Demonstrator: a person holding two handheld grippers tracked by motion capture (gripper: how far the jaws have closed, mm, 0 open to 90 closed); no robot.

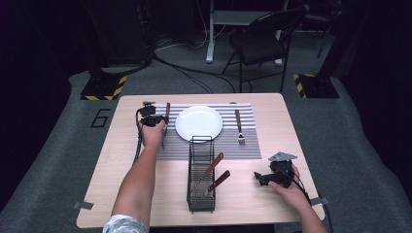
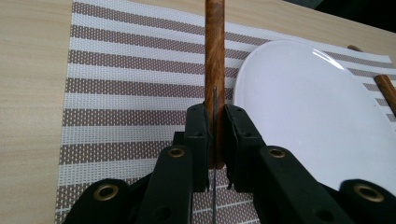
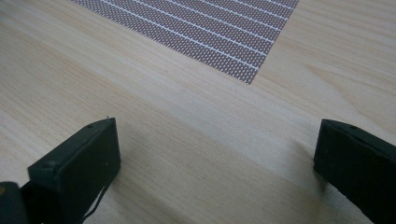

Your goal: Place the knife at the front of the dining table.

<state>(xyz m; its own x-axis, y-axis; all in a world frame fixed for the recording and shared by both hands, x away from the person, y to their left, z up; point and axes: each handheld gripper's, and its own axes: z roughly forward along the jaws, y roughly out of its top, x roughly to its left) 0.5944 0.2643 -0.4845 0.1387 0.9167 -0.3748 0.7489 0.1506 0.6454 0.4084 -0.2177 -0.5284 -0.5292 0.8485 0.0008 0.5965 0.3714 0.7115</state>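
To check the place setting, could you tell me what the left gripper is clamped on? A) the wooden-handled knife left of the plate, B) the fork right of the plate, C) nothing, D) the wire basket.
A: the left gripper has its jaws closed on the knife, which lies beside the plate on the striped mat.

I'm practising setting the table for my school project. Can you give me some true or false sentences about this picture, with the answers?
1. The left tool grips a wooden-handled knife. True.
2. The white plate has food on it. False: it is bare.
3. The right tool is holding a fork. False: its jaws stand wide apart over the bare table, holding nothing.
4. A fork lies on the striped placemat, right of the plate. True.
5. The black wire basket is empty. False: two wooden-handled utensils lie in it.
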